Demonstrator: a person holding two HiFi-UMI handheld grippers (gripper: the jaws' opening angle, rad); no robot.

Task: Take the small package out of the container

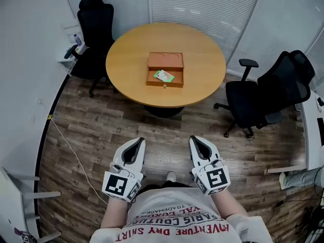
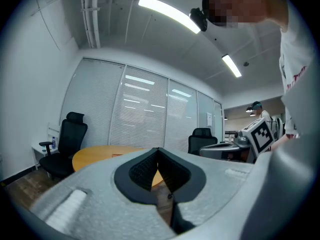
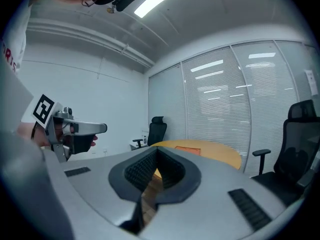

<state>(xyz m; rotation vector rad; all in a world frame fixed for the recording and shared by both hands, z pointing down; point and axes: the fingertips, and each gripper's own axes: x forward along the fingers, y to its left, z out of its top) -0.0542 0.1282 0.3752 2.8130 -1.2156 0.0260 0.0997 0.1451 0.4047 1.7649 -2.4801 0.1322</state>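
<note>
An orange-brown box [image 1: 165, 70] sits on the round wooden table [image 1: 202, 44], its drawer pulled out towards me. A small green-and-white package [image 1: 164, 76] lies in the drawer. Both grippers hang close to my body, well short of the table. My left gripper [image 1: 137, 142] is shut with nothing in it, and my right gripper [image 1: 196, 139] is shut and empty too. In the left gripper view the jaws [image 2: 158, 150] meet at the tips before the table [image 2: 95, 154]. The right gripper view shows the closed tips [image 3: 157, 149] and the box [image 3: 188, 144] far off.
Black office chairs stand at the table's back left [image 1: 93, 27] and at its right [image 1: 266, 92]. A white cable [image 1: 71, 148] trails over the wood floor on the left. White furniture edges show at the left [image 1: 20, 196] and right [image 1: 311, 135].
</note>
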